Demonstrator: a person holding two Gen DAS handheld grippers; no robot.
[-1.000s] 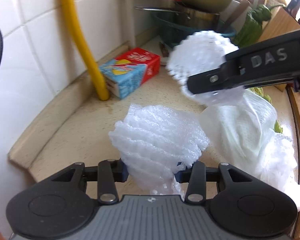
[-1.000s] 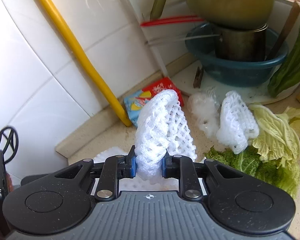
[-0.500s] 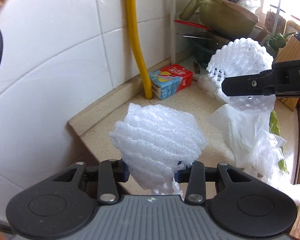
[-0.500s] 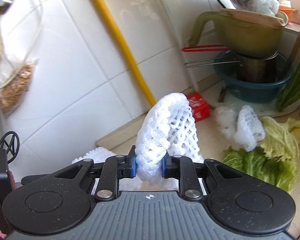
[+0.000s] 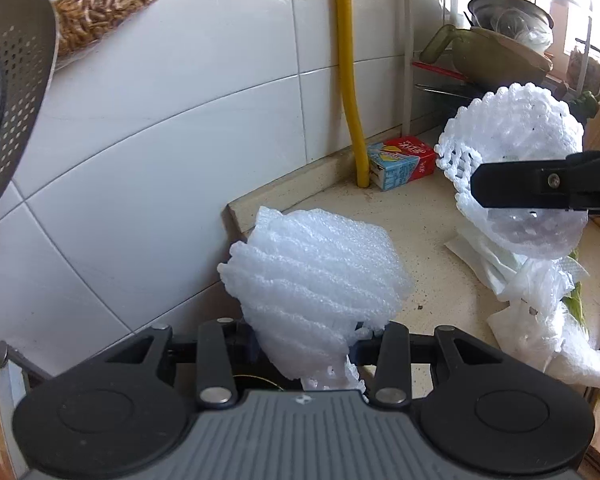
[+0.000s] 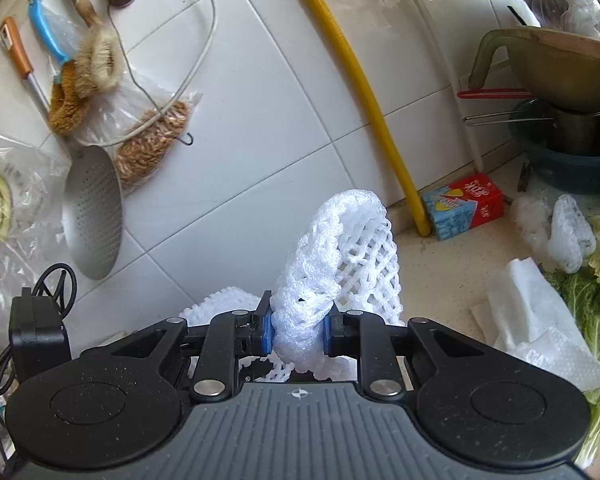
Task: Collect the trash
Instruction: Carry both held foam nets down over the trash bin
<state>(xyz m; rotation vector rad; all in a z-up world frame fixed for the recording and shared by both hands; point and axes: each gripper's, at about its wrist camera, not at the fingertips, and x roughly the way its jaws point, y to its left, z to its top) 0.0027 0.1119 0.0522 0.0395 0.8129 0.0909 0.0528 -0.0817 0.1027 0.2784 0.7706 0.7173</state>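
Your left gripper (image 5: 304,350) is clenched on a ribbed white foam net (image 5: 316,280), and your right gripper (image 6: 298,334) pinches an open-mesh foam net (image 6: 340,264) between its blue pads (image 6: 265,334). Both nets ride in the air off the counter's near end. Since a second ago you have pulled both tools back and up: the beige speckled counter (image 5: 420,248) has shrunk away toward 2 o'clock, and the white tiled wall (image 5: 180,140) now fills most of each view.

In the right wrist view, crumpled white paper (image 6: 528,316) lies at 3 o'clock beside cabbage leaves (image 6: 592,300), with another foam net (image 6: 570,236) beyond them. A red and blue carton (image 6: 462,206) sits by the foot of the yellow pipe (image 6: 364,88); its print is too small to read. Farther off, a green jug (image 6: 556,64) stands stacked over a teal basin (image 6: 572,168). On the wall at 9 to 11 o'clock hang a perforated skimmer (image 6: 94,212), brushes (image 6: 96,64) and a bag of dried goods (image 6: 152,144).
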